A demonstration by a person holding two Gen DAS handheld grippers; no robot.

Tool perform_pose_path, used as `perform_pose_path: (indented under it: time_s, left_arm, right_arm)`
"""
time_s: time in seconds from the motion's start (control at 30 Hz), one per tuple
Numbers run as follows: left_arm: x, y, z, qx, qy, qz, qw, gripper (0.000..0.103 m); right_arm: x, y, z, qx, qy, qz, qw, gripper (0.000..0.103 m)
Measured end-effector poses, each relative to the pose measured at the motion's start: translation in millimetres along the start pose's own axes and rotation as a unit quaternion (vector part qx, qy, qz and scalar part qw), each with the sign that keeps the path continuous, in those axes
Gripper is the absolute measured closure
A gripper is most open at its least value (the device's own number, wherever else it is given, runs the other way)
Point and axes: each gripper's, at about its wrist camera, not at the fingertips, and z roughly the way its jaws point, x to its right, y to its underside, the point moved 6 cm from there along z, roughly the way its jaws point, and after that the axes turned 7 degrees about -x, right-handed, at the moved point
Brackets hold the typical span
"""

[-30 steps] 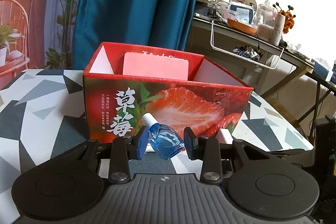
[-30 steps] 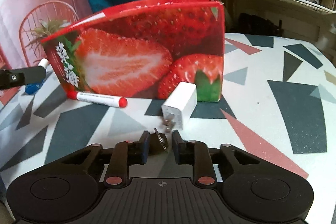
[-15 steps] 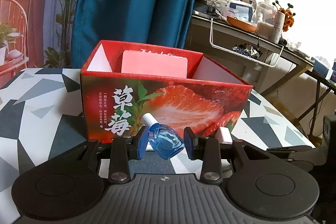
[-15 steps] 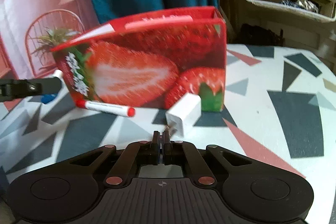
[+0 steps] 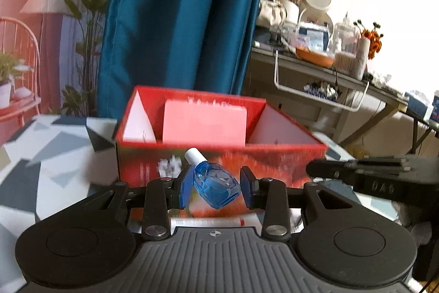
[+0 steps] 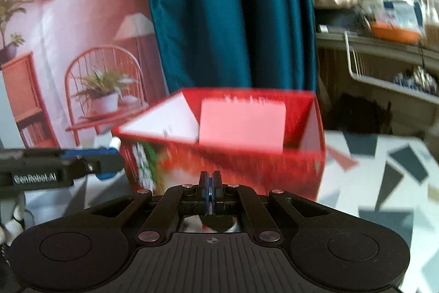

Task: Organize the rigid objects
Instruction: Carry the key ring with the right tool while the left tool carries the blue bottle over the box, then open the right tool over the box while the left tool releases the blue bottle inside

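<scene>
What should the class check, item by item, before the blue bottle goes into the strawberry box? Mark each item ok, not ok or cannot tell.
1. Left tool is shut on the blue bottle: ok.
2. Bottle's white cap is on, tilted up and to the left: ok.
3. Strawberry box is open at the top: ok.
4. Free room on the box floor; a pink card stands against the back wall: cannot tell.
5. Right tool is shut, and whether it holds anything: cannot tell.
6. Right tool is clear of the path to the box; it sits at the right: ok.
</scene>
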Motion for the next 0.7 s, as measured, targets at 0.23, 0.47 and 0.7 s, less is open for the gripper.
perform_pose_path:
  time_s: [0.23, 0.47, 0.7]
  left_arm:
    - [-1.1, -35.9, 5.2, 0.022, 0.011, 0.006, 0.9997, 0.064]
    - [-4.4, -61.2, 39.1, 0.011, 0.023, 0.002, 0.9997, 0.064]
    - [-16.6, -59.4, 87.6, -0.042, 0.013, -0.008, 0.999, 0.064]
  right_arm:
    - [3.2, -69.4, -2.0, 0.052, -0.009, -0.012, 0.999, 0.101]
    - [11.6, -103.6, 24.5, 0.075, 0.002, -0.017, 0.997, 0.101]
    - [29.5, -95.2, 77.4, 0.036, -0.007, 0.03, 0.999, 0.101]
